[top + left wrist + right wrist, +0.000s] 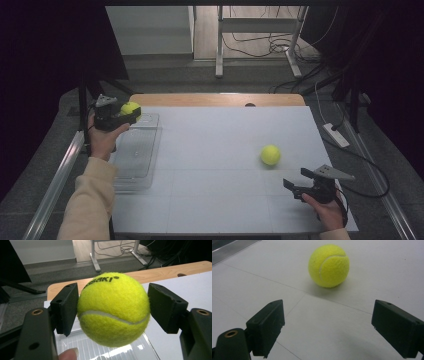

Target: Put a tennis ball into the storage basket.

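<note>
— Fingers first: our left gripper [131, 113] is clamped on a tennis ball [129, 108], both pads pressed flat to its sides. Left gripper view shows it clearly, ball [113, 308] squeezed between the two black fingers [65, 307], black lettering on top, white seam across the middle.

— Agreed. Where do we put it?

— Far left of the white table [225, 150], held up above the far end of the clear plastic tray [135, 160]. Tray lies along the left edge, we see its ribbed bottom under the ball [100, 350].

— And our right gripper [296, 184]?

— Fingers wide apart, nothing between them. Near right corner of the table, pointing left and far.

— Second ball?

— Second tennis ball [270, 154] lies on the table, right of centre, near the right gripper but apart from it. Right gripper view has it [329, 265] ahead of the spread fingers [267, 323], resting on the white top, no contact.

— Hands?

— Left hand [102, 140] wraps the left gripper, cream sleeve [90, 200] below it.
</note>
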### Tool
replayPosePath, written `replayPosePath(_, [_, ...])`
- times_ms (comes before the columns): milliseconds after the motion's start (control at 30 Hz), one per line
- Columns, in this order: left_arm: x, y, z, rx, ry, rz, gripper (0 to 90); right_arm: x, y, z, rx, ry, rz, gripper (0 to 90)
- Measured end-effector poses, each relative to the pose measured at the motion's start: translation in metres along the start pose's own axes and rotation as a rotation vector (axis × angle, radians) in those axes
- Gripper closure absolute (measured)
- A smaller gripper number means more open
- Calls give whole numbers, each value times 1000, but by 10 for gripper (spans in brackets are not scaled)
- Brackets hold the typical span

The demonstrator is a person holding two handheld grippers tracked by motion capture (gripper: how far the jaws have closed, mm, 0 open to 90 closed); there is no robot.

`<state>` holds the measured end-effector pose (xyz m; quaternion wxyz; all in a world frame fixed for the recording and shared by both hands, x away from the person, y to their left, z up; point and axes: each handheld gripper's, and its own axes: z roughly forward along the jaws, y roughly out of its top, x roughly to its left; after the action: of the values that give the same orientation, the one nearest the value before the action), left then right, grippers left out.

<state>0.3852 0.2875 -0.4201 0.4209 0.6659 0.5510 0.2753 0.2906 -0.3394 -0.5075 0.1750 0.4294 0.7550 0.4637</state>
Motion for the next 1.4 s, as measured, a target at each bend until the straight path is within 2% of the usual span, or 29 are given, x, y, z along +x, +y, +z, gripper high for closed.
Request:
replayPosePath(633, [7,-3,4,31,18,-9,284,0,0,0,0,-1,-1,111])
replayPosePath(1400, [17,-10,22,125,43,-15,284,0,0,1,2,-1,1,110])
